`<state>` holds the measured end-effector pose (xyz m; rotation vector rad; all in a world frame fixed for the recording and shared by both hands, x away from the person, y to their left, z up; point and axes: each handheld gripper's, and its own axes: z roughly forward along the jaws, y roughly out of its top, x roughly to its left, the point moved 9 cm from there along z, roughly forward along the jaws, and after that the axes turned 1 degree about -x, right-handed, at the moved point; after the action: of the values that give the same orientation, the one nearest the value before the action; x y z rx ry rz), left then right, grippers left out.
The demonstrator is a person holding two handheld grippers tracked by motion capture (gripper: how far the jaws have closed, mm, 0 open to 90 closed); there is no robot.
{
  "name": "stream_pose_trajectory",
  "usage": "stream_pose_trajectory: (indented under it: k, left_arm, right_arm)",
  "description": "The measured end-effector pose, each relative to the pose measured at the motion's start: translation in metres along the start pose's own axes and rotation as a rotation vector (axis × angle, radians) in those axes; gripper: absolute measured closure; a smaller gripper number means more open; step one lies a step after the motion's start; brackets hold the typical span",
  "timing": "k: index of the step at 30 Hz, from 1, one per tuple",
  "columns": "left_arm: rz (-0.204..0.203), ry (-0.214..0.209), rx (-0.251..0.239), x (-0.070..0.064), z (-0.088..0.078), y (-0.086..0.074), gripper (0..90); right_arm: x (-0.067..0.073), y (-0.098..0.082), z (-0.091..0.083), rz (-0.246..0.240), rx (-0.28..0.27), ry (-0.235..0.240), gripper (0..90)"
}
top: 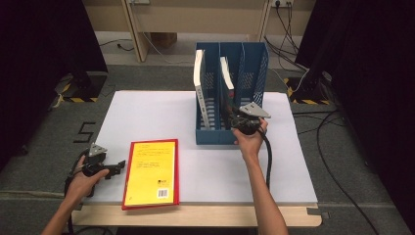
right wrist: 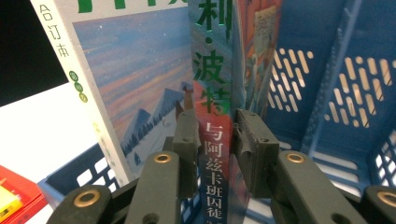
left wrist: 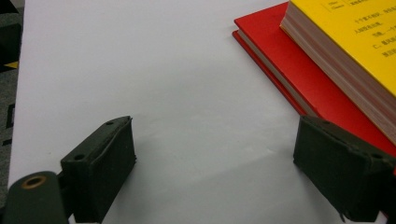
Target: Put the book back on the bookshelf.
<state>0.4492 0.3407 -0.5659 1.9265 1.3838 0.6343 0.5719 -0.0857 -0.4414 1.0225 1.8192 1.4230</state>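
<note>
Here the right gripper (right wrist: 215, 140) pinches the spine of a book (right wrist: 217, 98) standing upright in the middle compartment of the blue file rack (top: 252, 68), its pads pressed on both sides. The left gripper (left wrist: 215, 158) rests spread wide on the white table (left wrist: 163, 70), just beside the yellow book (top: 151, 171)

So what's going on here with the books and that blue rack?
A person is working at a white table with a hand-held gripper in each hand. The right gripper is clamped on the spine of an upright book in the middle slot of the blue file rack; another book stands in the slot beside it. The left gripper rests open on the table next to a yellow book lying on a red one.
</note>
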Motion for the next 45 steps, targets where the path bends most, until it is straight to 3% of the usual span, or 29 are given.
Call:
stream_pose_trajectory:
  k: [7, 16, 23, 30, 32, 39, 42, 45]
  left_arm:
    - [0.0, 0.0, 0.0, 0.0, 0.0, 0.0, 11.6]
    - [0.0, 0.0, 0.0, 0.0, 0.0, 0.0, 11.6]
    - [0.0, 0.0, -0.001, 0.0, 0.0, 0.0, 11.6]
    - [-0.001, -0.001, -0.001, 0.0, 0.0, 0.0, 11.6]
    - [-0.001, -0.001, -0.001, 0.0, 0.0, 0.0, 11.6]
    - [-0.001, 0.0, -0.003, 0.0, 0.0, 0.0, 11.7]
    - [-0.002, -0.002, -0.003, 0.0, 0.0, 0.0, 11.7]
    - [-0.001, -0.002, -0.002, 0.0, 0.0, 0.0, 11.8]
  right_arm:
    - [0.006, 0.007, 0.023, -0.014, 0.006, -0.02, 70.0]
    - [0.003, 0.008, 0.022, 0.025, -0.007, -0.013, 67.8]
    - [0.002, 0.011, 0.013, 0.036, -0.012, -0.004, 58.7]
    - [0.001, 0.005, 0.005, 0.093, -0.005, 0.006, 47.8]
    - [0.004, 0.007, 0.001, 0.112, -0.006, 0.022, 44.7]
    - [0.023, 0.008, -0.023, 0.098, 0.015, 0.063, 39.3]
    - [0.032, 0.012, -0.035, 0.121, -0.008, 0.085, 38.6]
    - [0.04, 0.014, -0.044, 0.113, -0.022, 0.086, 38.5]
